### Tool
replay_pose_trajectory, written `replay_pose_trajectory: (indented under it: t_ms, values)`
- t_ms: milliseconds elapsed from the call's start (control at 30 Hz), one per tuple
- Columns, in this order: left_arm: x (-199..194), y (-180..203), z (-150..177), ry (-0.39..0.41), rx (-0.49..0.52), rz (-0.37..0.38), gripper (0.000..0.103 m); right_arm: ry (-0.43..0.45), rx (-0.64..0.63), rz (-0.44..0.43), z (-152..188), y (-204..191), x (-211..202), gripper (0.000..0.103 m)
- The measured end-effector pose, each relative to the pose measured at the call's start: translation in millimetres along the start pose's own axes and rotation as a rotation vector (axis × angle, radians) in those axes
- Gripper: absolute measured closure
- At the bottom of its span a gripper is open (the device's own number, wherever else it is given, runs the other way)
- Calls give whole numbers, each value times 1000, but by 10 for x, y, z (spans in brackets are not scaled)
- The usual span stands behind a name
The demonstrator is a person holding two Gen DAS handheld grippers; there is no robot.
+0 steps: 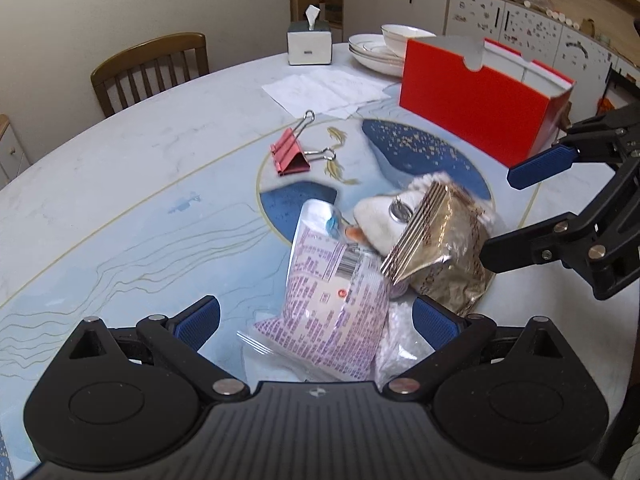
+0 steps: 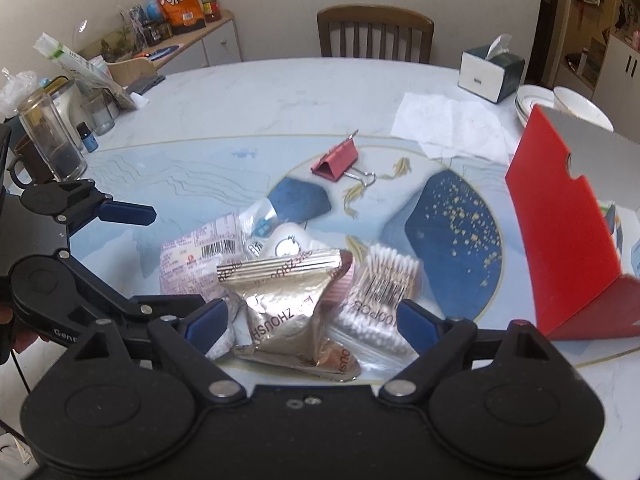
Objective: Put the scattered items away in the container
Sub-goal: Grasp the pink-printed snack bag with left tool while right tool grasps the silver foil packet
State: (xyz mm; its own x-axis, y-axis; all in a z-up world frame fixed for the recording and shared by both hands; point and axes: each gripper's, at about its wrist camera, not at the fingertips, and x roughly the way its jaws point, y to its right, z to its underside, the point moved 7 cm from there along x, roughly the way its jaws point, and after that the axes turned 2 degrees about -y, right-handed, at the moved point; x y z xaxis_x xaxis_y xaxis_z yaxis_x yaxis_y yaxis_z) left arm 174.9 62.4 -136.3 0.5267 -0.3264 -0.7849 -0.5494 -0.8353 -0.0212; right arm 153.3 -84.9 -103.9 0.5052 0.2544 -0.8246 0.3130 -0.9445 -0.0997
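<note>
A heap of items lies mid-table: a purple-printed packet (image 1: pixel 332 308) (image 2: pixel 188 260), a gold foil packet (image 1: pixel 440 252) (image 2: pixel 288 304), a white plush toy (image 1: pixel 380 216) (image 2: pixel 286 244) and a bag of cotton swabs (image 2: pixel 384 292) (image 1: pixel 400 340). A pink binder clip (image 1: pixel 290 152) (image 2: pixel 336 158) lies apart, further back. The red box (image 1: pixel 480 108) (image 2: pixel 560 232) stands open-topped to the right. My left gripper (image 1: pixel 316 322) (image 2: pixel 176 258) is open, its fingers on either side of the purple packet. My right gripper (image 2: pixel 314 322) (image 1: pixel 500 216) is open with the foil packet between its pads, not pressed.
White paper sheets (image 1: pixel 324 92), a tissue box (image 1: pixel 309 42) and stacked plates with a bowl (image 1: pixel 384 50) sit at the table's far side. Jars and a glass (image 2: pixel 52 136) crowd the left edge in the right wrist view. Wooden chairs (image 1: pixel 152 68) stand around the table.
</note>
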Motion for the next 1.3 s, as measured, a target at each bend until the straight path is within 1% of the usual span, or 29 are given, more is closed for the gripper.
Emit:
replay_pose_trajectory:
  t_ms: [167, 400, 567, 600, 700, 800, 867, 900, 933, 967, 1000, 1133, 1167, 1200, 1300]
  values:
    - [52, -5, 29, 8, 12, -3, 0, -20, 13, -8, 8, -38, 91, 16]
    - [95, -51, 39, 12, -11, 0, 1, -37, -2, 3, -3, -92, 183, 21]
    - [95, -5, 38, 30, 10, -11, 1, -54, -13, 9, 21, -124, 256, 25]
    - [97, 12, 41, 32, 19, -14, 3, -57, -14, 10, 27, -129, 266, 26]
    - [90, 46, 54, 37, 38, -18, 4, -65, -17, 11, 38, -135, 291, 27]
    - [97, 65, 67, 36, 45, -23, 12, -70, -22, 17, 42, -131, 310, 30]
    - [102, 67, 68, 36, 43, -27, 12, -73, -20, 16, 41, -124, 319, 30]
    - [102, 74, 69, 38, 43, -28, 13, -73, -19, 17, 43, -123, 322, 32]
    - [97, 78, 68, 42, 45, -30, 19, -73, -19, 19, 44, -120, 323, 33]
    - [93, 87, 67, 42, 49, -32, 24, -73, -21, 19, 45, -121, 323, 38]
    - [95, 101, 66, 42, 57, -38, 28, -73, -22, 21, 47, -120, 324, 40]
    - [88, 163, 59, 48, 94, -54, 33, -71, -26, 20, 49, -123, 324, 43]
    - [86, 169, 56, 48, 96, -55, 34, -71, -30, 20, 50, -128, 324, 46]
    - [86, 172, 56, 46, 94, -52, 39, -72, -35, 17, 49, -136, 321, 49]
    - [88, 187, 48, 42, 95, -56, 44, -76, -48, 18, 49, -154, 321, 55]
